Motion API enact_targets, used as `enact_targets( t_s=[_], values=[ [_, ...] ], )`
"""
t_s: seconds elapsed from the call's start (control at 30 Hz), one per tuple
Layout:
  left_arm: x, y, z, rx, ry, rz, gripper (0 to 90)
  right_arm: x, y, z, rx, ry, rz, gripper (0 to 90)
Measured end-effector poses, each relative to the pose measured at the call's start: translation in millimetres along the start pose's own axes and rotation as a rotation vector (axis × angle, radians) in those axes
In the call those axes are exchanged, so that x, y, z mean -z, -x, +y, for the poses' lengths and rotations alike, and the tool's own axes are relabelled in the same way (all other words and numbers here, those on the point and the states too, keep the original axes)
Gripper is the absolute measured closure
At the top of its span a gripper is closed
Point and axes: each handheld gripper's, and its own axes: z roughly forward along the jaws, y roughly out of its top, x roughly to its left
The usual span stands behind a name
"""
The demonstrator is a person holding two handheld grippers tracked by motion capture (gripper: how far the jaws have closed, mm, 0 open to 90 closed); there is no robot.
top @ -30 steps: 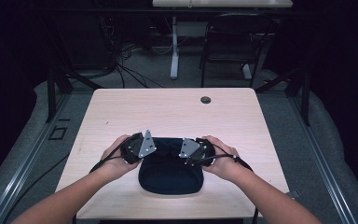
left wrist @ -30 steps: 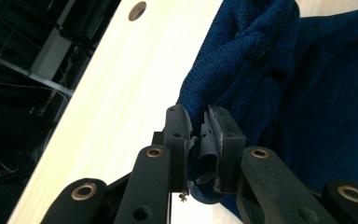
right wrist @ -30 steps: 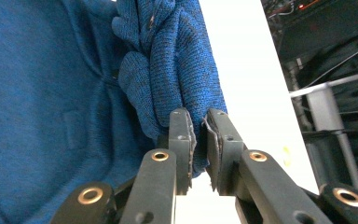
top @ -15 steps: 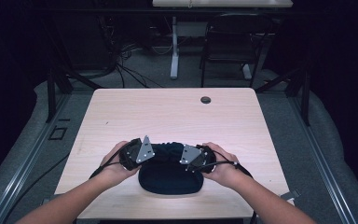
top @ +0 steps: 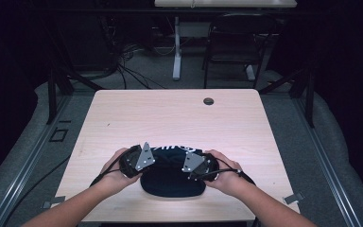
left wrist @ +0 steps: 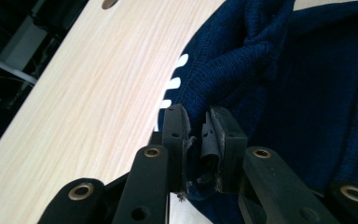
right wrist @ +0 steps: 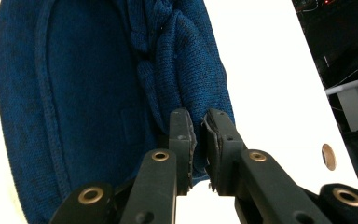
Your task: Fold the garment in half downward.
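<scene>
1. Item: dark blue knit garment [top: 172, 177], probably a sweater, lying flattened at the near edge of the light wood surface [top: 170, 118], between the person's two hands.
2. Left hand-held gripper [top: 139, 161]: jaws closed on a fold of the knit at the garment's left side; in the left gripper view [left wrist: 196, 135] the fabric is pinched between the two worn pads.
3. Right hand-held gripper [top: 196, 165]: jaws likewise clamped on the knit at the right side; the right gripper view [right wrist: 198, 140] shows a rolled edge of cloth caught between the pads.
4. Reason for hold, as a judgement: a matched grip at opposite sides keeps the far edge level, as suits folding or lifting the cloth evenly.
5. High view contributes: overall layout, both forearms entering from below, a small round cable hole [top: 209, 101] at the far side of the surface, white marking along the garment's far edge.
6. Gripper views contribute: knit texture, a twisted cable-like ridge, a stitched seam, and the pinch itself, which the high view hides beneath the grey plates.
</scene>
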Motion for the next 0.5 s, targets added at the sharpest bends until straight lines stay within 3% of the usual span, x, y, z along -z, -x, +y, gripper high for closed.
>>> enact_targets(
  t_s=[0.1,0.5],
  values=[
    [0.3,2.5,-1.6,0.006,-0.004,-0.008,77.3,1.3,-2.7,0.6,0.005,-0.001,0.000,80.6],
    [1.4,14.6,-6.5,0.020,-0.005,-0.050,73.1,0.1,-16.6,-8.9,-0.054,0.006,0.043,80.3]
  ],
)
